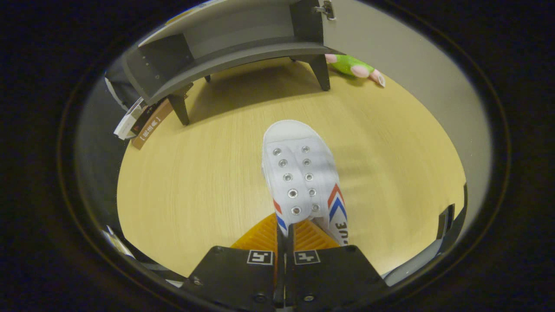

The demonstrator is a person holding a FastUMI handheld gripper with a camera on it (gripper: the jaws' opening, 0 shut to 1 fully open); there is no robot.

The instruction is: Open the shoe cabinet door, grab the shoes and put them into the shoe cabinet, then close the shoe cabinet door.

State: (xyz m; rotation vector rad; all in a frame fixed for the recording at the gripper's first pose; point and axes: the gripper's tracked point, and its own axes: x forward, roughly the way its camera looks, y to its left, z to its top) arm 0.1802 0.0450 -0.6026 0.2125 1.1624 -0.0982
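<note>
Closest to the lens, the gripper (285,236) has its two fingers pinched nearly together on the near edge of a white canvas shoe (299,173), right by the eyelets, so it looks clamped on that thin wall of fabric. From the fingers the shoe runs out toward 12 o'clock, toe pointing at the cabinet, over the pale wood table (195,182). Whether it's lifted or dragging on the top is hard to call.

Handling-wise: this looks like a light sneaker, soft and floppy in the upper with a stiffer rubber sole and toe cap. Gripped by the edge like this it'll probably sag and swing, so a deeper bite on the side wall near the sole would feel safer. Not fragile, not slippery.

Further out at 11 to 12 o'clock sits the grey shoe cabinet (225,47) on short legs, its door (390,60) already swung open at about 1 o'clock, shelf looking empty. A green plush toy (353,66) lies at 1 o'clock behind the cabinet leg, and some booklets (138,121) are at 10 o'clock.
</note>
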